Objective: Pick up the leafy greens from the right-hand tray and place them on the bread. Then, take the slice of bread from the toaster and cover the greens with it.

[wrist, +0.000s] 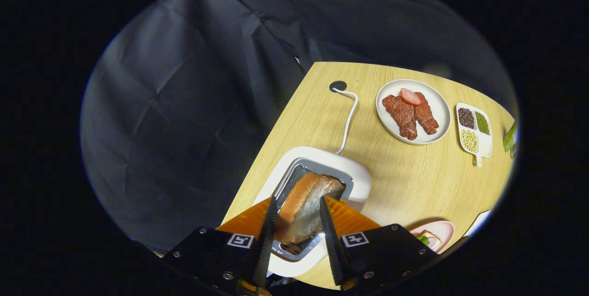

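A slice of bread (307, 197) with a brown crust stands tilted in the slot of the white toaster (324, 160). My gripper (298, 200) hangs over the toaster, its two black fingers (268, 227) pressing on either side of the slice. The slice's lower part sits low in the metal slot between the fingers. To the right of the fingers a pink plate (442, 228) is partly in sight, with a bit of leafy green (424, 240) on it.
A white cable (348, 116) runs from the toaster to a black port in the wooden table (414, 176). Beyond it stand a white plate (437, 98) of meat slices and a divided dish (485, 146) of beans. The table's left edge runs close beside the toaster.
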